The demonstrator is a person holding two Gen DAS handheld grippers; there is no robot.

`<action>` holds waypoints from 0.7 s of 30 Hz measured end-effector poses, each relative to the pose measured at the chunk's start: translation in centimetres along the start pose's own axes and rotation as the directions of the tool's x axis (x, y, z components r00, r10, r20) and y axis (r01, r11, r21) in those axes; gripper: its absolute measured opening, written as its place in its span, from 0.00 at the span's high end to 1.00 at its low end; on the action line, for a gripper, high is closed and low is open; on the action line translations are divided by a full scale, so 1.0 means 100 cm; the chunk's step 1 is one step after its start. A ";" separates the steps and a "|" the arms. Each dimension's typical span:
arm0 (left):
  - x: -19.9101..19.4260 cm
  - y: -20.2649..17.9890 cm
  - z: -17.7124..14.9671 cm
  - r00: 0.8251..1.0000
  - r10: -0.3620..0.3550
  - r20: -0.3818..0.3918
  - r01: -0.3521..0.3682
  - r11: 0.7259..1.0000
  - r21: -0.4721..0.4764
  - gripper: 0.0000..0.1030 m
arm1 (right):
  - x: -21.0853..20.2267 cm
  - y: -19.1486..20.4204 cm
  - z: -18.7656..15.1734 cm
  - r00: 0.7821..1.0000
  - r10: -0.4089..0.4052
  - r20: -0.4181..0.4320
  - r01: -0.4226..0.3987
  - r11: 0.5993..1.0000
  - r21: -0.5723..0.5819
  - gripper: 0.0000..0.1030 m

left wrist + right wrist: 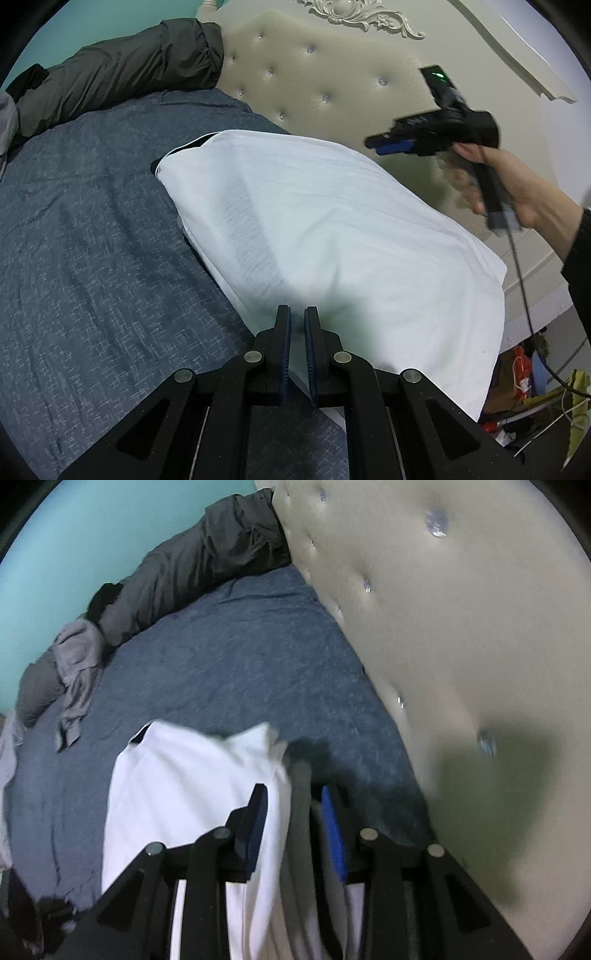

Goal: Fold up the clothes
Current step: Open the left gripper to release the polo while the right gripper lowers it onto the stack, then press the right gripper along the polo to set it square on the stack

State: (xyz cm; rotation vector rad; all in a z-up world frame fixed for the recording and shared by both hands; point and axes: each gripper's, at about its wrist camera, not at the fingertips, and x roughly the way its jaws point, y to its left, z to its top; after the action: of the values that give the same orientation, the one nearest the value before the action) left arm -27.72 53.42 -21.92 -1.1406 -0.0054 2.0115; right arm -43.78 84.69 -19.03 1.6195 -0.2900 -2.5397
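A white garment (pixel 314 229) lies folded into a rough rectangle on the blue bed cover (pixel 92 240), with a dark collar edge at its far left corner. My left gripper (pixel 298 321) rests at the garment's near edge, its jaws drawn to a narrow slit with nothing clearly between them. A hand (pixel 517 184) holds my right gripper (pixel 384 146) in the air over the garment's far right side, near the headboard. In the right wrist view that gripper (pixel 295 805) stands open above a raised fold of the white garment (pixel 177 786); the pads do not press on it.
A tufted beige headboard (pixel 332 74) bounds the bed on the right. A dark jacket (pixel 129 70) lies along the far edge against a teal wall, with a crumpled grey garment (pixel 77 664) beside it. Coloured clutter (pixel 535 387) sits on the floor past the bed's right edge.
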 end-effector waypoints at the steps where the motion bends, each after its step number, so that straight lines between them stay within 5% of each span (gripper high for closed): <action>1: -0.001 0.000 0.000 1.000 0.000 -0.001 0.000 1.000 -0.002 0.92 | -0.002 -0.001 -0.006 1.000 0.021 -0.011 -0.021 1.000 0.002 0.71; 6: -0.006 -0.002 -0.002 1.000 0.006 -0.003 -0.006 1.000 -0.012 0.92 | 0.003 -0.001 -0.032 0.991 0.126 -0.053 -0.124 0.992 0.037 0.74; 8: -0.007 -0.003 -0.003 1.000 0.008 -0.004 -0.008 1.000 -0.013 0.92 | 0.005 0.000 -0.039 0.987 0.154 -0.052 -0.151 0.987 0.059 0.95; 10: -0.009 -0.005 -0.004 1.000 0.010 -0.004 -0.010 1.000 -0.012 0.92 | 0.002 0.001 -0.043 0.986 0.163 -0.026 -0.161 0.984 0.074 0.97; 21: -0.014 -0.009 -0.007 1.000 0.015 -0.005 -0.015 1.000 -0.004 0.92 | -0.006 -0.018 -0.045 0.999 0.024 0.031 -0.028 0.990 0.136 1.00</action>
State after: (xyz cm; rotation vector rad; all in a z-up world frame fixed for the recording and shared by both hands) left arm -26.31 52.86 -21.00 -1.1514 0.0019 2.0224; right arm -39.42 86.08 -20.71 1.6134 -0.4947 -2.5773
